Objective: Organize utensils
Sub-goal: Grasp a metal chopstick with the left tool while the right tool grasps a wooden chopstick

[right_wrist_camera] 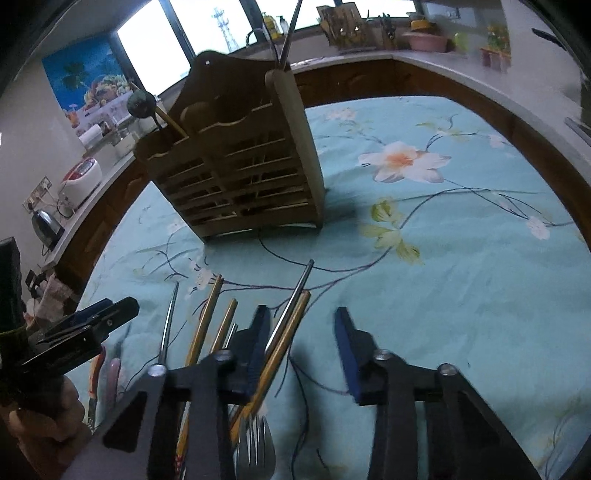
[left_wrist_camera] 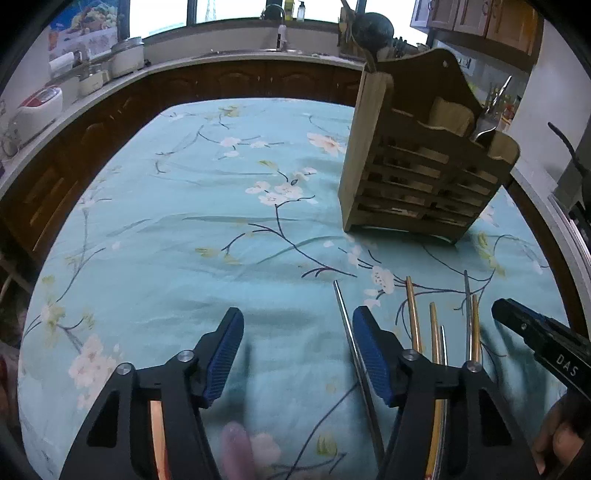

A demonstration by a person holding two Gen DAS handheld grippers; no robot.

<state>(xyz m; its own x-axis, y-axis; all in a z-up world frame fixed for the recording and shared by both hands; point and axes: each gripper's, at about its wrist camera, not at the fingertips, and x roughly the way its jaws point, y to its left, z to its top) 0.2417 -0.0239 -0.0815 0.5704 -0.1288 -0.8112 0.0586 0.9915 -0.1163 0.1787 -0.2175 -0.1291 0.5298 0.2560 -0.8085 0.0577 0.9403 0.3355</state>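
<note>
Two tools hang over a bench covered with a turquoise floral cloth [left_wrist_camera: 166, 229]; each is held by a person, and part of a hand [right_wrist_camera: 44, 417] shows at the lower left of the right wrist view.

Left tool [left_wrist_camera: 297, 354]: jaws stand partly apart with only cloth between the blue pads; nothing is gripped; a silver chopstick [left_wrist_camera: 345, 325] runs just beside the outer face of its right finger [left_wrist_camera: 373, 354], and whether the two touch cannot be told.

Right tool [right_wrist_camera: 301, 350]: jaws stand partly apart; no pad presses on anything; a silver and a gold chopstick [right_wrist_camera: 291, 306] lie side by side on the cloth just beside its left finger [right_wrist_camera: 255, 343] on the gap side, their far tips pointing toward the holder.

Loose utensils lie in a row on the cloth near the bench's close edge; further gold chopsticks [left_wrist_camera: 415, 314] lie between the two tools; a fork [right_wrist_camera: 255, 439] lies under the right tool's frame, tines toward the camera.

Wooden utensil holder [left_wrist_camera: 417, 166] stands upright on the cloth farther back, well apart from the row; its slatted front faces the tools; a dark round-headed utensil [right_wrist_camera: 142, 103] stands in one end compartment; a metal utensil [right_wrist_camera: 290, 33] stands in the other end.
</note>
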